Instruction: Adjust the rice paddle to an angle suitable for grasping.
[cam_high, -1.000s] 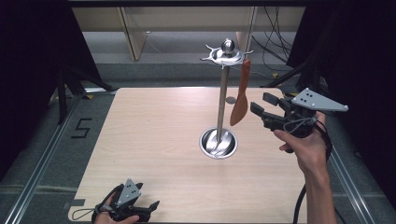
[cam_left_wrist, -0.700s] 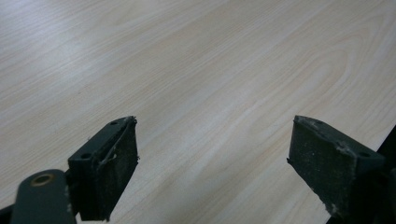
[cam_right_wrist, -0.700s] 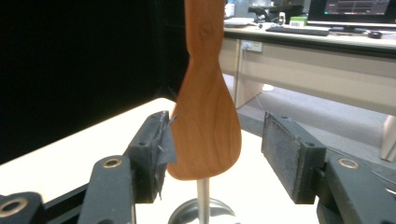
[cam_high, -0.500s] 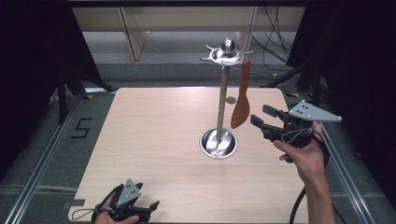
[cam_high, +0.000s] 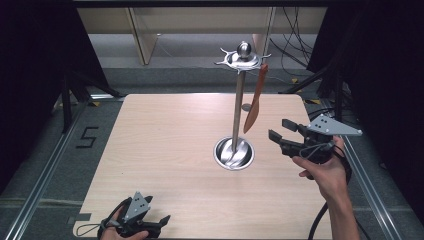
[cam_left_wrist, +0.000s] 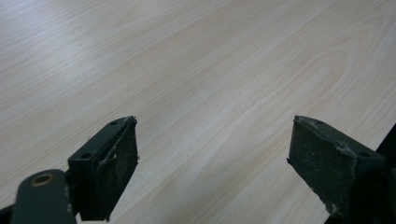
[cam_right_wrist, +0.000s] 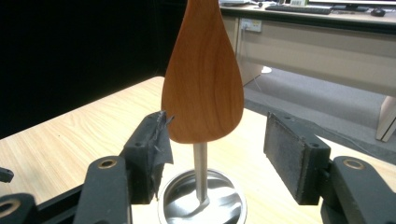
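Note:
A steel rack (cam_high: 239, 100) with a round dish base (cam_high: 233, 153) and a hook crown stands right of the table's middle. A wooden spatula (cam_high: 254, 102) hangs from one of its hooks, blade down. My right gripper (cam_high: 281, 134) is open just right of the blade, a small gap away. In the right gripper view the spatula blade (cam_right_wrist: 202, 79) hangs ahead of my open right gripper (cam_right_wrist: 219, 154), with the rack's dish base (cam_right_wrist: 219, 200) behind it. My left gripper (cam_high: 150, 225) rests open at the table's near left edge, over bare wood (cam_left_wrist: 201, 84).
The light wooden table (cam_high: 165, 140) has a metal frame rail (cam_high: 45, 165) along its left side and a "5" mark (cam_high: 86, 136) on the floor. Cables (cam_high: 295, 35) and desk legs lie beyond the far edge. A small coin-like disc (cam_high: 246, 107) lies behind the rack.
My right gripper has drawn back and down from the hanging spatula toward the near right. The spatula stays on its hook. The left gripper has not moved.

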